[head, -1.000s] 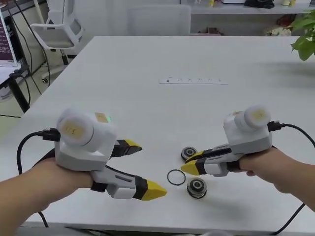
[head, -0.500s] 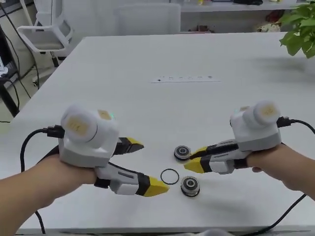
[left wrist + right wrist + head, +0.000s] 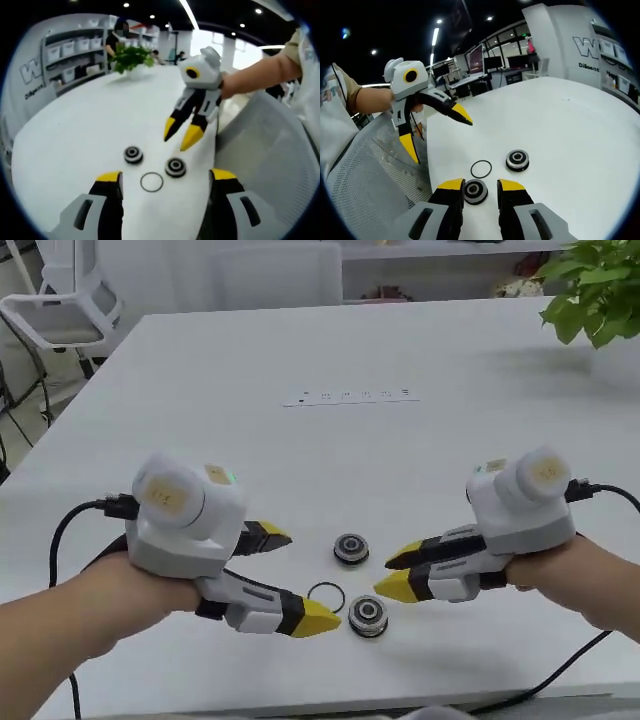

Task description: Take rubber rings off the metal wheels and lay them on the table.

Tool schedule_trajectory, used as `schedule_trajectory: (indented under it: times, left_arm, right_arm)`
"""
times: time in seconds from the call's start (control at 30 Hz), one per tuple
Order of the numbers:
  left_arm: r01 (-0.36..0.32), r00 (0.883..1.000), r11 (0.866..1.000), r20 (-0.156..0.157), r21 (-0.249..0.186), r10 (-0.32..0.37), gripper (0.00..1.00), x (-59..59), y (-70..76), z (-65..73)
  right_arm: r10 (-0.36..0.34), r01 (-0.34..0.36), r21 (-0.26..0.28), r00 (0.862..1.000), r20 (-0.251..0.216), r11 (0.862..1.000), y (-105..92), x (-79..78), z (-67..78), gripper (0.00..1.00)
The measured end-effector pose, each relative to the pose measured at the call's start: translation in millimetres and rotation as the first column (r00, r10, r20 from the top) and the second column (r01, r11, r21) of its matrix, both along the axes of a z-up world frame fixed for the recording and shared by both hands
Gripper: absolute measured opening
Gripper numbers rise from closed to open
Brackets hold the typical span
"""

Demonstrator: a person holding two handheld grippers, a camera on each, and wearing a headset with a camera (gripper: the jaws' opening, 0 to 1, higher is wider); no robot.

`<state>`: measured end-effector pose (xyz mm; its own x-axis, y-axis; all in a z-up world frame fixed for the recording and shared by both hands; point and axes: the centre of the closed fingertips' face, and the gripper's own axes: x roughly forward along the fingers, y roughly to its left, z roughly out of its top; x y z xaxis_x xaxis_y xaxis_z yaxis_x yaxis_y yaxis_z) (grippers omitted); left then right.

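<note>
Left hand-held gripper [image 3: 310, 578] hangs low over the white surface [image 3: 300, 460], its yellow-tipped jaws spread wide with nothing between them. In the left gripper view [image 3: 166, 176] the ring [image 3: 151, 182] lies flat on the surface between and just ahead of the 2 tips, touching neither.

Right hand-held gripper [image 3: 385, 573] points in from the other side, its jaws a narrow gap apart and empty. In the right gripper view [image 3: 481, 185] the near wheel [image 3: 474, 191] sits just ahead of that gap; whether a tip touches it cannot be told.

From the head view, 1 thin black ring [image 3: 326, 596] lies loose beside the near wheel [image 3: 368, 615], close but apart. The far wheel [image 3: 351, 549] rests flat a little beyond, apart from both. Both wheels have dark outer edges around a metal hub.

Each gripper trails a black cable [image 3: 70, 530] off the surface's near edge. A plant [image 3: 590, 290] stands at the far right corner, and a chair [image 3: 60, 310] stands past the far left.
</note>
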<state>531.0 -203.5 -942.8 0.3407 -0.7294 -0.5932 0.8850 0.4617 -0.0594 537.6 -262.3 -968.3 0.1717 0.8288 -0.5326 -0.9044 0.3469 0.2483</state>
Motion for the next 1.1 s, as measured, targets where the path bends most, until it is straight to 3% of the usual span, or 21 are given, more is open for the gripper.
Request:
schedule_trajectory:
  times: [0.5, 1.1]
  left_arm:
    - [0.049, 0.999, 0.998, -0.025, 0.032, -0.048, 0.64, 2.3, -17.2, -18.7]
    - [0.097, 0.994, 0.994, -0.063, 0.046, -0.094, 0.53, 0.5, -35.0, -38.3]
  right_arm:
    - [0.035, -0.035, -0.026, 0.999, 0.024, 0.999, -10.1, -5.3, -21.6, 0.25]
    - [0.100, -0.096, -0.059, 0.994, 0.054, 0.994, -5.4, -14.2, -42.5, 0.19]
